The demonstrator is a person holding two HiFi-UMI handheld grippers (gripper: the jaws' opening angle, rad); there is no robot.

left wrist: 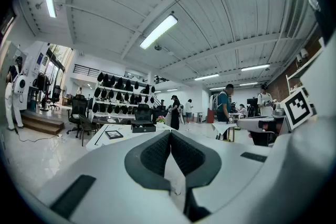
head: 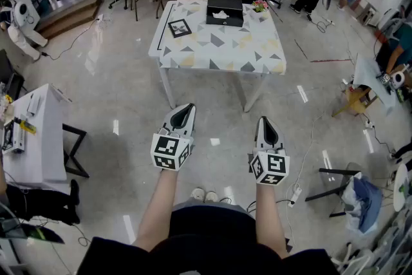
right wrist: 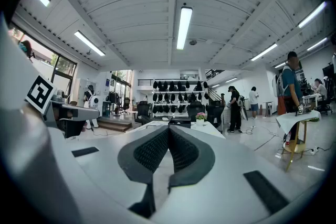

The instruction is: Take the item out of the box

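Black, the box (head: 224, 11) sits at the far side of the table (head: 219, 51), its item not made out. Well short of it, the left tool (head: 185, 107) and right tool (head: 264, 120) point level, each pressed together and empty, probably because no reach has begun.
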